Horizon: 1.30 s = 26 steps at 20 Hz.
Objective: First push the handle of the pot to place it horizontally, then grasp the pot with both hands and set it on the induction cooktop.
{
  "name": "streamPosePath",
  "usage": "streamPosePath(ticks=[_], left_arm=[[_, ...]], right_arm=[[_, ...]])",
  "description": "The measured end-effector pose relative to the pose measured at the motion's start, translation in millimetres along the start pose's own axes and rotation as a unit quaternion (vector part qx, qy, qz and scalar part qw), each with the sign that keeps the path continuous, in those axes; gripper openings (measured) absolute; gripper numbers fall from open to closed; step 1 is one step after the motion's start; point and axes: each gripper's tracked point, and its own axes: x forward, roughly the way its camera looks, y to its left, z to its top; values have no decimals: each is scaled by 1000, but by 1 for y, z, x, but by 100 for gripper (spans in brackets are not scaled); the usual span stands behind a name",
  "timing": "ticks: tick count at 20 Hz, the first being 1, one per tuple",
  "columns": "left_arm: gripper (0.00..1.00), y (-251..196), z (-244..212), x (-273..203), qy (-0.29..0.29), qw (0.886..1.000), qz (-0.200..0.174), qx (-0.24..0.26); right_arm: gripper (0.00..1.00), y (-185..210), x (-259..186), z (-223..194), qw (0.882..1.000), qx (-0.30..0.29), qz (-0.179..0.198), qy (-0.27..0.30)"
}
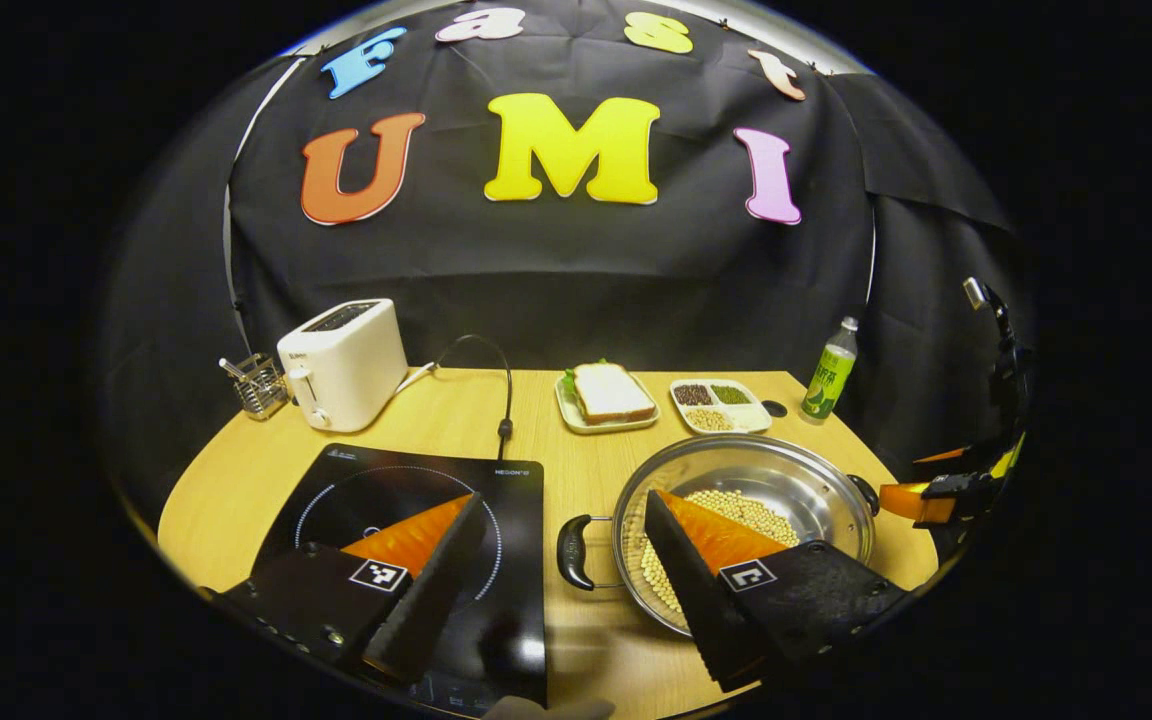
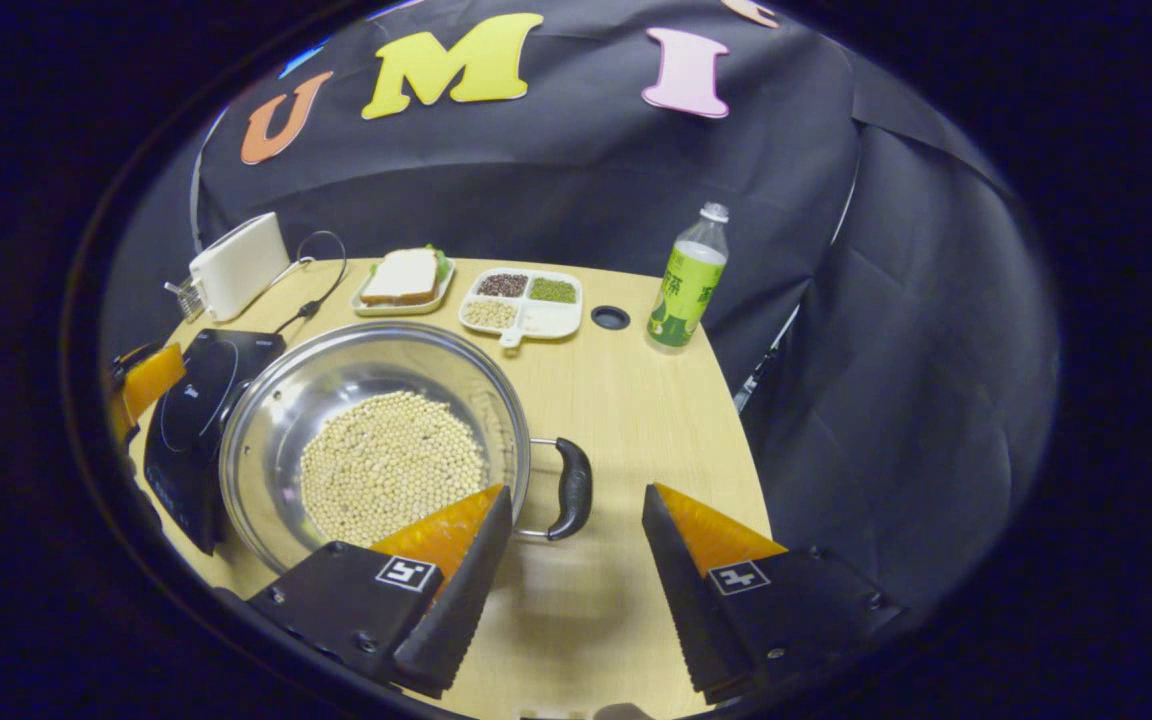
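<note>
Left claw (image 1: 564,560): wide open, nothing gripped. One finger (image 1: 426,585) hangs over the induction cooktop (image 1: 521,520), the other over the pot's rim; the pot's near black handle (image 1: 573,552) sits in the gap between them, untouched.

Right claw (image 2: 576,560): wide open, nothing gripped. One finger (image 2: 456,580) overlaps the pot's rim in the picture; whether in contact, cannot tell. The pot's other black handle (image 2: 573,488) lies just ahead of the gap between the fingers, not clamped.

Pot (image 1: 786,480): steel, shallow and wide, resting on the wooden tabletop (image 1: 576,450) beside the cooktop, apart from it, toward the front edge. Handle seen in left gripper view points at the cooktop. A layer of pale soybeans (image 2: 391,465) covers the pot bottom.

Cooktop: black glass, flat on the tabletop near the front edge, nothing on it; cord (image 1: 496,375) runs toward the back edge.

Along the back edge: white toaster (image 1: 344,362) with a small wire rack (image 1: 258,383) next to it, a sandwich on a plate (image 1: 608,397), a divided tray of beans and grains (image 1: 721,405), a green bottle (image 2: 688,280) near the corner. A round hole (image 2: 610,317) in the tabletop sits between tray and bottle.
</note>
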Motion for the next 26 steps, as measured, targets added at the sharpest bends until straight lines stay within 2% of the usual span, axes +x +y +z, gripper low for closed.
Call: streamPosePath(ticks=[1, 2, 3, 6, 9, 10, 15, 17, 18, 19, 20, 21, 25, 26], left_arm=[[97, -1, -7, 6, 9, 1000, 3, -3], [97, -1, -12, 13, 18, 1000, 3, -3], [97, -1, -17, 20, 25, 1000, 6, -2], [96, -5, -29, 33, 44, 999, 10, -7], [96, -10, -37, 44, 55, 998, 12, -4], [96, -11, -41, 46, 60, 998, 13, -5], [96, -13, -56, 55, 82, 996, 19, -20], [96, -14, -60, 58, 86, 996, 24, -16], [97, -16, -60, 61, 86, 996, 19, -12], [96, -23, -64, 64, 92, 996, 7, -17], [96, -24, -70, 63, 101, 995, 13, -11], [97, -22, -67, 65, 93, 995, 16, 2], [96, -16, -74, 68, 106, 993, 39, 26], [93, -11, -73, 66, 109, 993, 48, 25]], right_arm=[[84, 0, 6, 0, 1000, -2, 2, 2], [88, 2, 12, 0, 1000, 0, 5, 3], [84, 5, 18, -1, 1000, 0, 9, 7], [87, 12, 35, -5, 999, 2, 24, 21], [84, 21, 46, -6, 999, 7, 40, 27], [88, 23, 51, -9, 999, 8, 43, 32], [86, 24, 60, -14, 997, 14, 60, 52], [83, 24, 64, -17, 996, 13, 62, 59], [85, 24, 65, -17, 996, 12, 61, 61], [78, 24, 65, -18, 996, 12, 59, 62], [72, 25, 67, -19, 996, 11, 59, 65], [78, 23, 66, -19, 996, 10, 58, 66], [75, 21, 68, -19, 996, 5, 53, 69], [76, 22, 69, -19, 996, 5, 51, 70]])
